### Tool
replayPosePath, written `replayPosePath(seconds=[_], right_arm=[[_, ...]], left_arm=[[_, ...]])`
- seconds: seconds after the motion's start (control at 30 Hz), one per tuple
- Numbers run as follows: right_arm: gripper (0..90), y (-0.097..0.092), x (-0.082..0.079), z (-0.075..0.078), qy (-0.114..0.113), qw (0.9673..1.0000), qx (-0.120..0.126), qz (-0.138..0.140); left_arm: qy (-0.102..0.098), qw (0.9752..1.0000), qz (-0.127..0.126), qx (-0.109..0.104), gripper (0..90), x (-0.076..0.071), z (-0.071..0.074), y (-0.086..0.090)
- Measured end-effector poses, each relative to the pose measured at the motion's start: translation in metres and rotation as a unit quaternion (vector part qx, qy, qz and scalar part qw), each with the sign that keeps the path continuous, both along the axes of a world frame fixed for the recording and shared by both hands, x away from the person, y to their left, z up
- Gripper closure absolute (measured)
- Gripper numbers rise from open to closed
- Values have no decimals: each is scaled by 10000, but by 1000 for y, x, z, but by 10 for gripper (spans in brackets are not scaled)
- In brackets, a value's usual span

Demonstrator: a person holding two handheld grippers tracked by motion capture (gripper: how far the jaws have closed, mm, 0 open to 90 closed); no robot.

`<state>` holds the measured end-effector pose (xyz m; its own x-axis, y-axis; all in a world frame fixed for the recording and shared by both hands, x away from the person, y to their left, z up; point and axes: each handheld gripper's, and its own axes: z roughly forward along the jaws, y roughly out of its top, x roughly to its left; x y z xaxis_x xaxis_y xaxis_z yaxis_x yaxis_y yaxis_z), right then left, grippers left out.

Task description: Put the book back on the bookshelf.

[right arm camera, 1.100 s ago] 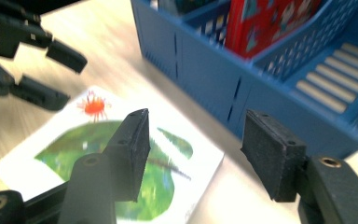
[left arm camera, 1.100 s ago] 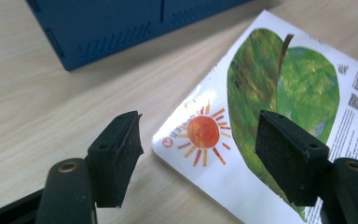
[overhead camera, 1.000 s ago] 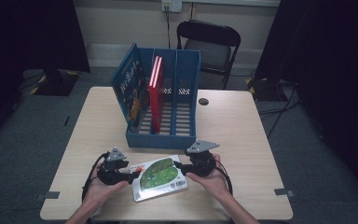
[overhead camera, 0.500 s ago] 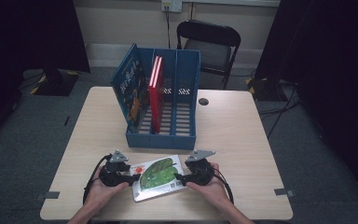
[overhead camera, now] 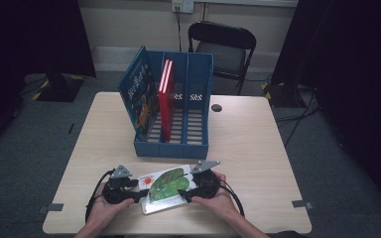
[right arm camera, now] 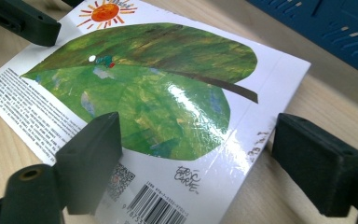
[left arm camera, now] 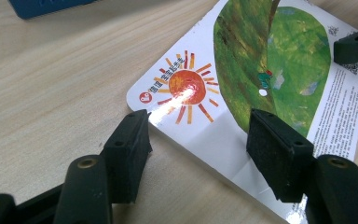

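Note:
A picture book (overhead camera: 166, 191) with a green leaf and an orange sun on its cover lies flat near the table's front edge. My left gripper (overhead camera: 140, 192) is at its left end and stands open. In the left gripper view one jaw rests on bare wood beside the sun corner and the other hovers over the book (left arm camera: 242, 70); these jaws have narrowed slightly. My right gripper (overhead camera: 184, 193) is at the book's right end, and its jaws have just been opening. In the right gripper view one pad is over the book (right arm camera: 158, 88) and the other over the table past the spine; neither presses.
A blue slotted file rack (overhead camera: 193, 144) stands mid-table behind the book. It holds an upright red book (overhead camera: 166, 99), and a blue book (overhead camera: 139, 94) leans against its left side. A small dark disc (overhead camera: 217, 107) lies to its right. A black chair (overhead camera: 223, 47) stands beyond the table.
The right hand has sunk toward the table and its jaws have spread apart. The book has settled flat on the wood. The left hand has barely moved.

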<state>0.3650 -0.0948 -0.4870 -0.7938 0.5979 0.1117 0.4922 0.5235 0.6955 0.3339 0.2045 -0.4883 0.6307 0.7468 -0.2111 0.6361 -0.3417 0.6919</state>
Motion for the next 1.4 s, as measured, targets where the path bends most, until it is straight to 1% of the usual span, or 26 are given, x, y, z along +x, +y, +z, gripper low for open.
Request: replayPosePath(seconds=[0.03, 0.07, 0.13, 0.17, 0.2, 0.3, 0.37, 0.4, 0.43, 0.53, 0.57, 0.6, 0.7, 0.73, 0.77, 0.83, 0.87, 0.93, 0.97, 1.03, 1.13, 1.23, 1.33, 1.4], right_arm=[[146, 0, 0, 0, 0, 10000, 0, 0], [146, 0, 0, 0, 46, 10000, -8, -1], [147, -1, -1, 1, 68, 10000, -30, 7], [147, -1, -1, 1, 68, 10000, -30, 7], [147, -2, -3, 2, 87, 9999, -76, 39], [146, -4, -5, 2, 95, 9999, -105, 39], [148, -4, -5, 4, 100, 9997, -175, 111], [149, -5, -6, 4, 102, 9997, -195, 130], [149, -6, -7, 4, 112, 9997, -198, 120], [148, -9, -12, 4, 84, 9997, -194, 93], [148, -9, -12, 4, 84, 9997, -194, 93], [148, -9, -17, 5, 41, 9996, -231, 123], [148, -10, -20, 5, 31, 9996, -241, 131], [145, -11, -22, 5, 22, 9997, -216, 116], [141, -11, -22, 5, 19, 9997, -208, 112], [134, -11, -23, 4, 11, 9997, -207, 117], [128, -11, -25, 4, 6, 9998, -185, 96], [123, -12, -26, 3, 1, 9999, -138, 87], [122, -13, -27, 2, 45, 9999, -109, 79], [121, -15, -28, 1, 89, 9999, -52, 79], [122, -17, -29, 0, 107, 9999, -6, 74], [122, -18, -30, -1, 90, 9999, 40, 81], [122, -18, -30, -1, 80, 9999, 57, 90], [122, -18, -30, -1, 76, 9999, 55, 91]], left_arm=[[0, 10000, 0, 0, 391, 0, 0, 0], [9, 10000, -32, 35, 389, 1, 0, 0], [-1, 10000, -9, 15, 389, 2, 0, -1], [26, 10000, -12, -8, 389, 3, 0, -1], [16, 10000, -35, 1, 390, 5, 0, -2], [16, 10000, -15, 6, 389, 8, 0, -4], [-10, 10000, -42, -7, 383, 10, 0, -5], [-59, 10000, -37, -22, 378, 11, -1, -6], [-59, 10000, -37, -22, 374, 11, -1, -6], [-82, 9999, -68, -45, 352, 14, -2, -9], [-70, 9999, -70, -16, 352, 15, -2, -10], [-20, 10000, -75, 18, 350, 17, 0, -12], [-37, 9999, -100, 32, 351, 18, 0, -13], [-23, 9999, -107, 9, 351, 19, 0, -13], [-12, 9999, -115, 36, 352, 20, 0, -13], [-6, 9999, -120, 25, 353, 20, 0, -13], [39, 10000, -74, 24, 356, 22, 1, -15], [33, 10000, -28, 8, 346, 24, 0, -17], [33, 10000, -28, 8, 339, 24, 0, -17], [73, 9999, -16, -81, 325, 28, 0, -17], [106, 9998, 1, -151, 319, 30, -1, -16], [112, 9998, 28, -151, 289, 31, -1, -17], [39, 9999, 62, -119, 270, 33, -1, -19], [27, 9999, 65, -122, 254, 35, -2, -19]])
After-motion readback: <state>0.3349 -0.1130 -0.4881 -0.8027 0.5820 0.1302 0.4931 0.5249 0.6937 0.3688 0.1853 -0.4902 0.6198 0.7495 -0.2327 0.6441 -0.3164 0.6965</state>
